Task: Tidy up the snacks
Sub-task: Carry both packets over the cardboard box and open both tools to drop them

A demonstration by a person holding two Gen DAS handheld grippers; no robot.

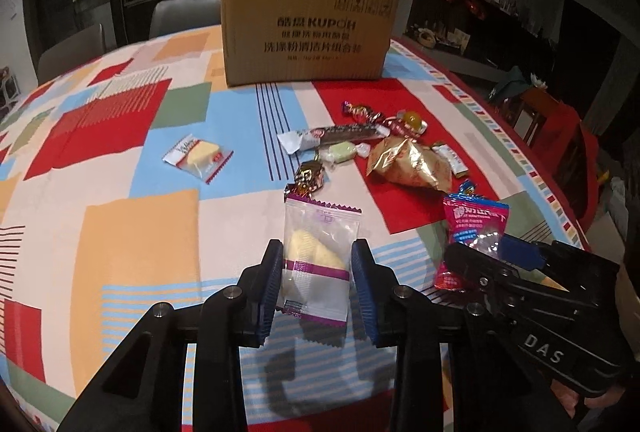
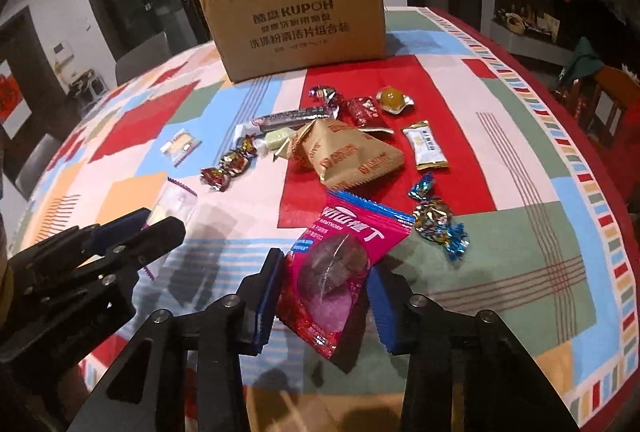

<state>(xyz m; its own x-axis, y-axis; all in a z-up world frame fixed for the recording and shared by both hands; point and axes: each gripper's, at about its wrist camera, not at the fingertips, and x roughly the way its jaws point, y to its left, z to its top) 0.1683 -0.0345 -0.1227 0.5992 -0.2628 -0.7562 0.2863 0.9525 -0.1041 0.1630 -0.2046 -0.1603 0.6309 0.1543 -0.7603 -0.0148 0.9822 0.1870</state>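
Note:
My left gripper point(image 1: 316, 264) is shut on a clear purple-trimmed snack packet point(image 1: 320, 252) with a pale yellow piece inside, held above the table. My right gripper point(image 2: 326, 286) is shut on a pink hawthorn snack packet point(image 2: 340, 256), also lifted. Each gripper shows in the other's view: the right one point(image 1: 496, 252) at lower right, the left one point(image 2: 132, 228) at lower left. A brown cardboard box point(image 1: 308, 32) stands at the far side of the table; it also shows in the right wrist view point(image 2: 296, 24). Loose snacks lie between it and the grippers.
On the patterned tablecloth point(image 1: 120, 232) lie a gold bag point(image 2: 344, 156), a dark snack bar point(image 2: 296, 120), a white-gold sachet point(image 2: 424, 144), blue foil candies point(image 2: 436, 220), red-gold candies point(image 2: 228, 168), a jelly cup point(image 2: 394, 98) and a yellow wafer packet point(image 1: 198, 154). Chairs and cabinets surround the table.

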